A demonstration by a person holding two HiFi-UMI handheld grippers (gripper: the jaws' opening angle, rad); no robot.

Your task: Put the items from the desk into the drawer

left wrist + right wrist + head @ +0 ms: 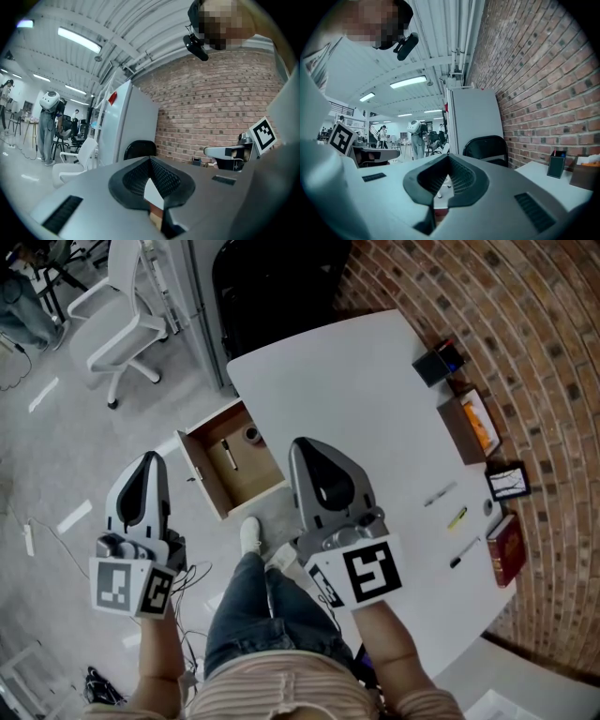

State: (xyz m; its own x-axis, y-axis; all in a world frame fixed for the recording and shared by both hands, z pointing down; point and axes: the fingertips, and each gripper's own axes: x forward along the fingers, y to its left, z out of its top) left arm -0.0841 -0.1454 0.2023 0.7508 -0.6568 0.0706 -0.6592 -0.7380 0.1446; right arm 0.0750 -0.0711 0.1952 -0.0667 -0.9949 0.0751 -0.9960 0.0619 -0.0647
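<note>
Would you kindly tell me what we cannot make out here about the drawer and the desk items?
- Drawer contents, head view: a thin stick and a round thing, too small to identify.
- Desk near edge, head view: hidden under the right gripper.
- Brown box, right gripper view: cut off by the picture's rim.
- Pens: seen in neither gripper view.

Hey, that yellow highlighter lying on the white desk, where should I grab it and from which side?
Probably mid-barrel, from above, jaws across its narrow width. The yellow highlighter lies flat and slanted on the desk, apart from the pale pen and the black pen on either side, so there's room.
</note>
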